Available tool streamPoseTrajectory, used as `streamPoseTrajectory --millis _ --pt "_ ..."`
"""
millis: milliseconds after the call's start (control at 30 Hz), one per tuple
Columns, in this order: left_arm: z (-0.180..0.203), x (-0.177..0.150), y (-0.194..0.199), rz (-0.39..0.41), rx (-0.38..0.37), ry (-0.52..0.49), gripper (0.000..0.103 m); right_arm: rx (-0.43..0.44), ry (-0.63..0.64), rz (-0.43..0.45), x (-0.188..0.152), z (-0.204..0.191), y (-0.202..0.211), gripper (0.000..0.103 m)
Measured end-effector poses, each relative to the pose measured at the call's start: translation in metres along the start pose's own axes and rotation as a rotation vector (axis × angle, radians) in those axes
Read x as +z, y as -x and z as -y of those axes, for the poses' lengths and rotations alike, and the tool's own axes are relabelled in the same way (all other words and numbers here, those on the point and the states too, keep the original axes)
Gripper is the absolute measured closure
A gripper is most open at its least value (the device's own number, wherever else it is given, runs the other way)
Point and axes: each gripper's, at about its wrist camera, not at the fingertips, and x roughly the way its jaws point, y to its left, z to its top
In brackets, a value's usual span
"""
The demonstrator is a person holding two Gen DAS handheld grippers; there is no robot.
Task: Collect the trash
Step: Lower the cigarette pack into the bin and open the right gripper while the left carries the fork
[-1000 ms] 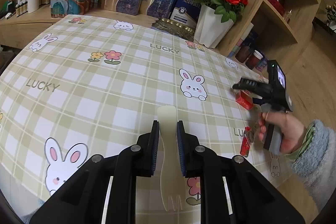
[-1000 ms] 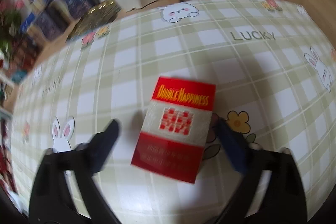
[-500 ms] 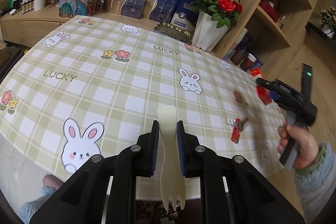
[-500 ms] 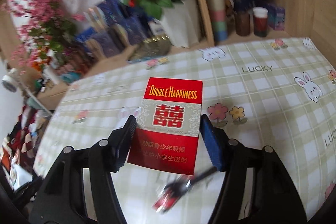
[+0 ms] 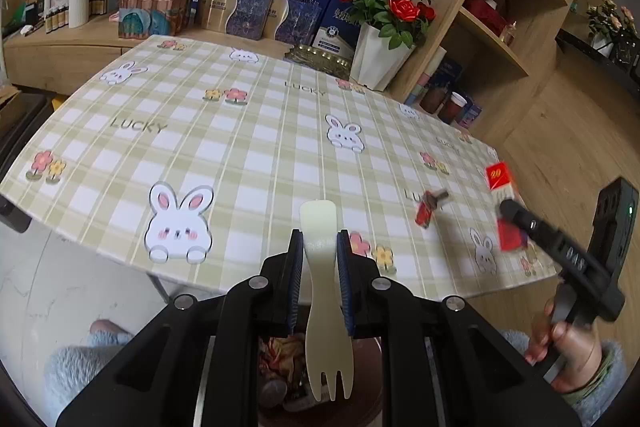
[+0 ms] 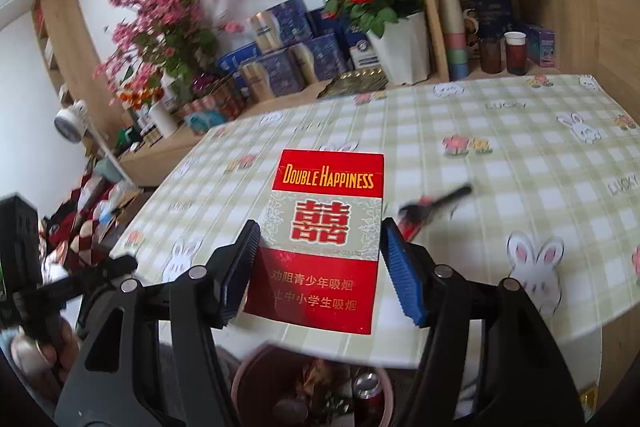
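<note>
both grippers loaded above the bin

my left gripper (image 5: 320,267) is clamped on a pale cream plastic spork (image 5: 325,291); its 2 blue-padded fingers (image 5: 295,281) press the handle from either side, the rounded end pointing toward the table and the tines hanging back toward me. below it sits a round brownish trash bin (image 5: 360,355) with crumpled wrappers inside, off the near edge of the table with the green-and-white checked cloth printed with rabbits (image 5: 248,155).

my right gripper (image 6: 320,267) squeezes a red-and-silver "double happiness" cigarette pack (image 6: 325,239) by its long edges, face toward the camera, lifted off the cloth. under it i see the same bin (image 6: 256,379), a red can (image 6: 368,393) among the rubbish. in the left view that pack (image 5: 505,203) shows at the table's right end, held up by my right hand (image 5: 572,351).

a small red crumpled wrapper with a dark strip (image 5: 429,207) lies on the cloth, near the right end, apart from both grippers; it is blurred in the right view (image 6: 432,209).

behind the table stand red roses in a white pot (image 5: 384,27) and stacked blue-and-gold boxes (image 5: 256,3).
</note>
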Motion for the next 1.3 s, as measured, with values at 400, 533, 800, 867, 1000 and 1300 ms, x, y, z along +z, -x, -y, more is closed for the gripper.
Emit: streamPoseTrajectory --millis 400,533,800,867,1000,1300 --pt "-0.001 -0.026 0.025 -0.002 0.002 0.002 0.086 0.091 0.001 -0.199 -0.087 -0.039 -0.006 0.041" --pt "-0.002 -0.034 0.029 -0.001 0.008 0.010 0.086 0.103 0.014 -0.245 -0.102 -0.047 -0.011 0.041" --pt "-0.007 -0.046 0.030 -0.017 0.014 0.032 0.086 0.102 0.006 -0.288 -0.113 -0.046 -0.016 0.041" --pt "-0.006 -0.046 0.029 -0.020 0.015 0.030 0.086 0.096 0.008 -0.285 -0.114 -0.046 -0.015 0.040" --pt "-0.004 -0.047 0.027 -0.030 0.012 0.022 0.086 0.082 0.009 -0.262 -0.112 -0.045 -0.012 0.029" --pt "-0.001 -0.053 0.016 -0.070 0.005 0.021 0.086 -0.054 -0.034 -0.143 -0.098 -0.027 0.003 0.006"
